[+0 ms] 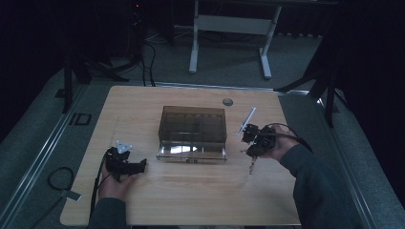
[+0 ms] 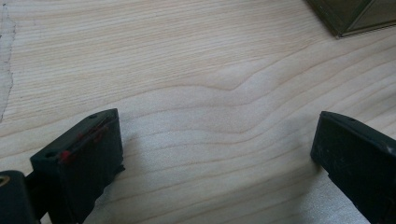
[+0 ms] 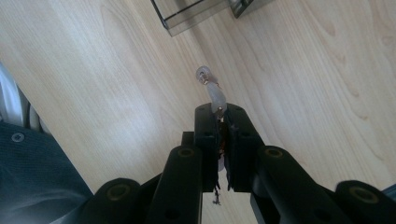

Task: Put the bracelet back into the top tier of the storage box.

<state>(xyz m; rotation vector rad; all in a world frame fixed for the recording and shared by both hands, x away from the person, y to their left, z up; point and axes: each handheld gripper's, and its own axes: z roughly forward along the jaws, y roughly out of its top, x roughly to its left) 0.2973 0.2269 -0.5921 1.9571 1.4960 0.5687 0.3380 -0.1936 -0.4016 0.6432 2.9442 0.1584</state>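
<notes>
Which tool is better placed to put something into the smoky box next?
Right, probably. The right tool is shut on a small translucent plastic piece beside the smoky transparent plastic box. The left tool is open over bare wooden table.

High view overhead, facing forward; gripper views close above table [image 1: 191, 200], sharing box [image 1: 192, 132].

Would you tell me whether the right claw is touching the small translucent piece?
Touching: in the right gripper view, the right claw is clamped on the translucent piece, which sticks out beyond its tips.
</notes>
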